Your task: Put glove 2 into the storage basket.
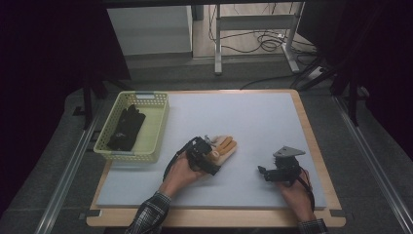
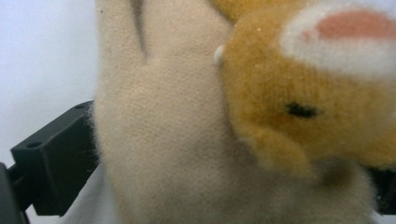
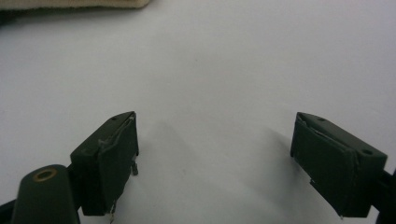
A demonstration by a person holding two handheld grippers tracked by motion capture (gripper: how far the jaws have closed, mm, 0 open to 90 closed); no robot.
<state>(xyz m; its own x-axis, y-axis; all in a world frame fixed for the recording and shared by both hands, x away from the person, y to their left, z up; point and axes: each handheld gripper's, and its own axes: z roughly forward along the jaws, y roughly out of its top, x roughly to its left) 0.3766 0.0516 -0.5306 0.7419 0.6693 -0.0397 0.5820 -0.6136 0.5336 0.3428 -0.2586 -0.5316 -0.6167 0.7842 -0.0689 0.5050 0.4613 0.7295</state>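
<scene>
Filling basket (image 1: 157,127): black gloves (image 1: 126,127) (heaped)

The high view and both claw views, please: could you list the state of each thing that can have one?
Left claw: jaws around the glove's cuff end, apparently shut on it.
Right claw: open, holding nothing, low over the mat.
Tan glove: lying flat on the white mat.
Basket: upright, holding a black glove.
</scene>
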